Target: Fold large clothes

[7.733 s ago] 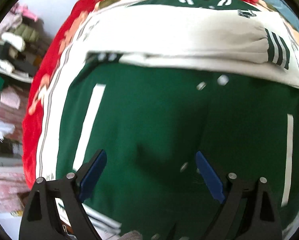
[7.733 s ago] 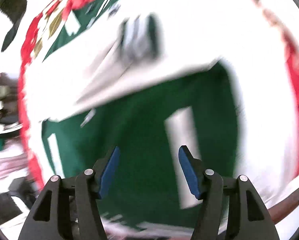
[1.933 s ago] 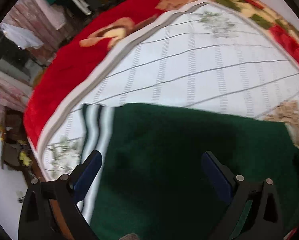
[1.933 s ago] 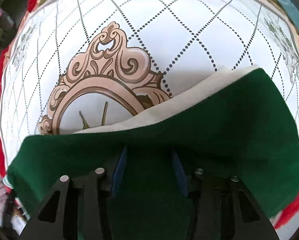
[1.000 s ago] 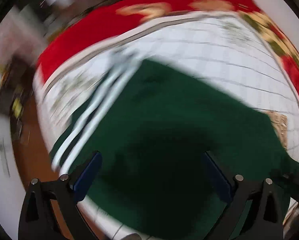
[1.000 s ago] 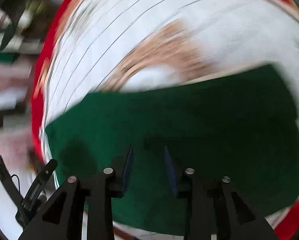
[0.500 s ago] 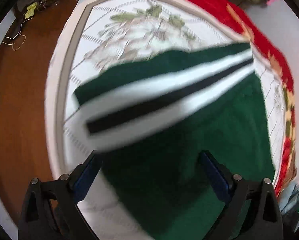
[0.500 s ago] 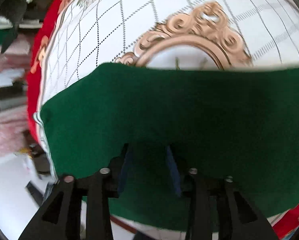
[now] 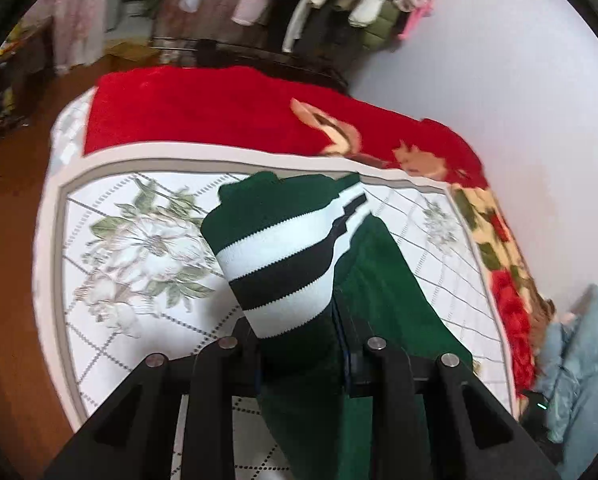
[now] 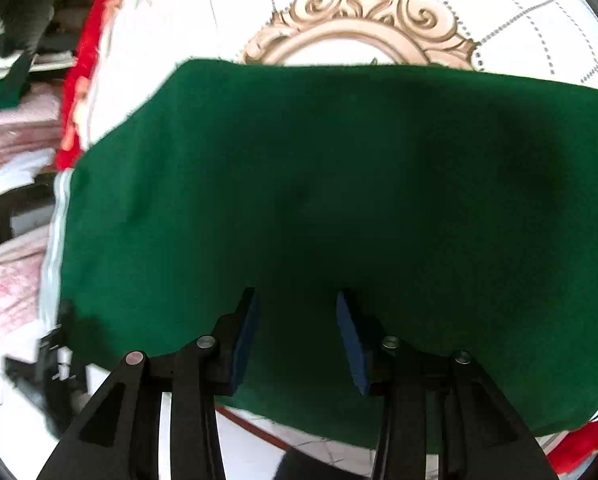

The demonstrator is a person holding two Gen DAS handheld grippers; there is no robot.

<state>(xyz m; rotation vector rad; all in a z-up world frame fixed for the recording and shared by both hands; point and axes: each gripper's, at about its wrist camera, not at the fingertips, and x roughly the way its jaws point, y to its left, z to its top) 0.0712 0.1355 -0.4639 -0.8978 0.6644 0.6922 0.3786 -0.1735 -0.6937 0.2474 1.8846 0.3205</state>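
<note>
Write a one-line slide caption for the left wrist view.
Left gripper pinches the green jacket by its striped hem band and lifts it above the floral bedspread.

The left wrist camera looks along its fingers (image 9: pixel 239 344), slanting down across the bed (image 9: pixel 147 280) toward a clothes rack (image 9: pixel 339 4). The right wrist camera looks steeply down, close over the green garment (image 10: pixel 339 168). Both views share the garment and the patterned bedcover (image 10: pixel 519 12).

No text, label or number is legible.
</note>
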